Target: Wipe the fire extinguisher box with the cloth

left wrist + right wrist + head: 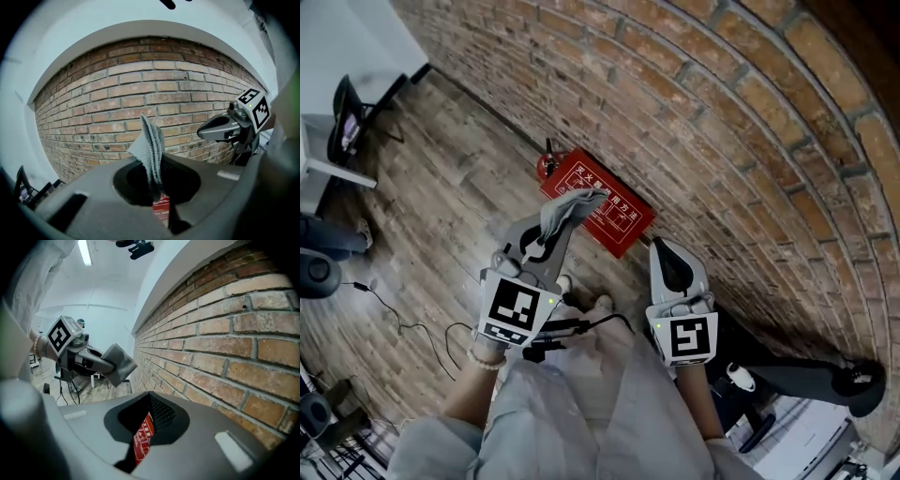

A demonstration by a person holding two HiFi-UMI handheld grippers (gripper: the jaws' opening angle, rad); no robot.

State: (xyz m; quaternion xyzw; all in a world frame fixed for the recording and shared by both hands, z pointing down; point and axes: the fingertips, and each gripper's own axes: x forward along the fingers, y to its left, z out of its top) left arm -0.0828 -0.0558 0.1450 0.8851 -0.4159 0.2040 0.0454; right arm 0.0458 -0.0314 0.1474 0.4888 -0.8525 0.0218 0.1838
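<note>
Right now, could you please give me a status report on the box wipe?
Left hand-held gripper shut on cloth. Right hand-held gripper shut, empty. Fire extinguisher box on floor at brick wall. Nothing blocking it.

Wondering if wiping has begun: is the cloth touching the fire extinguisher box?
Apart. Right gripper view shows the cloth held in mid-air, clear of the box.

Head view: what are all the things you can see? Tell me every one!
fire extinguisher box: one, red, on the floor by the wall
fire extinguisher: one, red, beside the box
cloth: one, grey, pinched in the left gripper
brick wall: one, reddish-brown, right side
floor: one, brown wood planks
chair: one, black, far left
cable: one, black, on the floor at left
left gripper: one, grey, shut on the cloth
right gripper: one, grey, jaws together, empty
</note>
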